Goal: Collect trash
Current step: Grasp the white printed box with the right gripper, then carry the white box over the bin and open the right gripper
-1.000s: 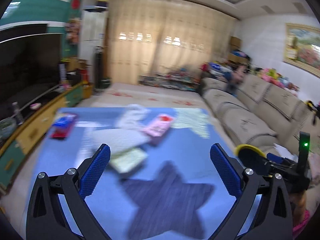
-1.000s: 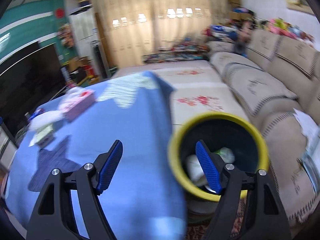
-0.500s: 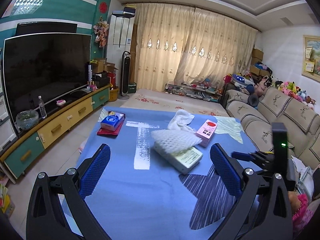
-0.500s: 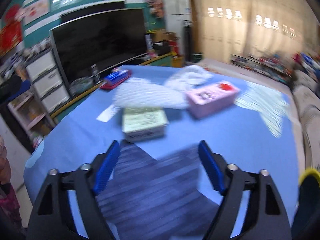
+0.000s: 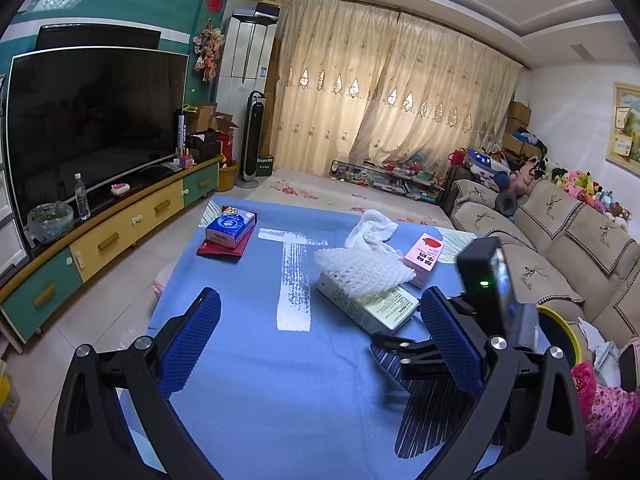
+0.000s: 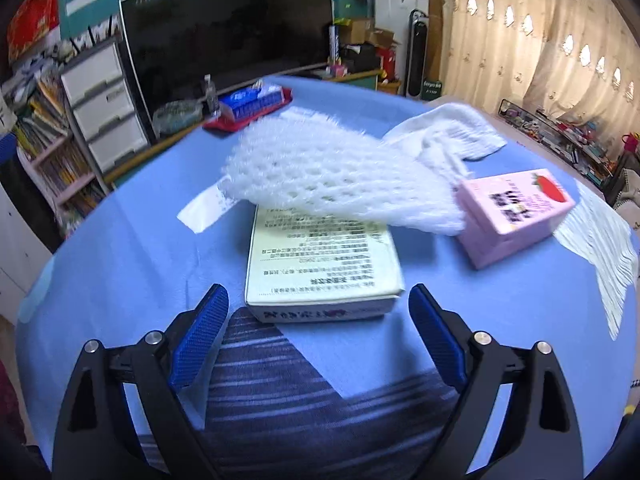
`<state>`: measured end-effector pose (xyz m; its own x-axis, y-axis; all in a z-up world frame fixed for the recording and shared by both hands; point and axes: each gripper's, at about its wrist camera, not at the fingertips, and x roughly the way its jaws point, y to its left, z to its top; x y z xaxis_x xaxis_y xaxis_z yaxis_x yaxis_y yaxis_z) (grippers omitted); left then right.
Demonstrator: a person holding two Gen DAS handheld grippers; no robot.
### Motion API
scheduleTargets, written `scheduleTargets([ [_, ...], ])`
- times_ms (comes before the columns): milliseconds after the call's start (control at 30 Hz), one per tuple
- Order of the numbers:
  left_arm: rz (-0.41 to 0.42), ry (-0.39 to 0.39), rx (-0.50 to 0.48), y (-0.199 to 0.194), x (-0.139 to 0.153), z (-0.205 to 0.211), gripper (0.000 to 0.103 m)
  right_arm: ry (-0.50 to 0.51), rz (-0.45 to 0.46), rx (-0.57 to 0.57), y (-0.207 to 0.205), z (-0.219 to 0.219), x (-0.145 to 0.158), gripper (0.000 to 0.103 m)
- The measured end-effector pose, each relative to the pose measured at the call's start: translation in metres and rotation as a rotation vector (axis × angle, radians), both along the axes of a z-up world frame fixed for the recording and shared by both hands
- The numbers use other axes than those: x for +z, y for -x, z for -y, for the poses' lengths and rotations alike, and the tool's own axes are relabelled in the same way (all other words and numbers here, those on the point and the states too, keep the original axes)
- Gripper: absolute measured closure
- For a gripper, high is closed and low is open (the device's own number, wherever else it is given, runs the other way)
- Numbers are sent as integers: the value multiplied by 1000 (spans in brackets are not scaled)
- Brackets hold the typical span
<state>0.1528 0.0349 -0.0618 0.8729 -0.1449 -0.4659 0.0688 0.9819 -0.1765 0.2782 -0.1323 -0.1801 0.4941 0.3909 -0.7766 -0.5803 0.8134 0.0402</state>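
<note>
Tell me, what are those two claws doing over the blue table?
A person holding a claw in each hand is picking up trash. The right claw is empty; its jaws have just been opening, and it points at the pale green box lying partly under the white foam net. The pink carton sits beside them. The left claw hovers open and empty over the blue tablecloth.

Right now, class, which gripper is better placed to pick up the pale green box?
Right. The right gripper has just been opening, empty, with the pale green box straight ahead. The left gripper faces bare blue cloth.
</note>
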Motion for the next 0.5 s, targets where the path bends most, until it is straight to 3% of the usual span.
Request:
scheduleTargets([
  [67, 0, 4, 1, 0, 0, 0, 5, 27, 12, -19, -4, -3, -1, 16],
  [133, -3, 10, 2, -2, -1, 0, 5, 43, -1, -35, -7, -2, -3, 33],
  [233, -2, 9, 1, -1, -2, 1, 5, 16, -19, -58, -3, 6, 3, 34],
  [500, 10, 14, -11, 2, 1, 8, 5, -62, 81, -57, 62, 37, 60, 35],
])
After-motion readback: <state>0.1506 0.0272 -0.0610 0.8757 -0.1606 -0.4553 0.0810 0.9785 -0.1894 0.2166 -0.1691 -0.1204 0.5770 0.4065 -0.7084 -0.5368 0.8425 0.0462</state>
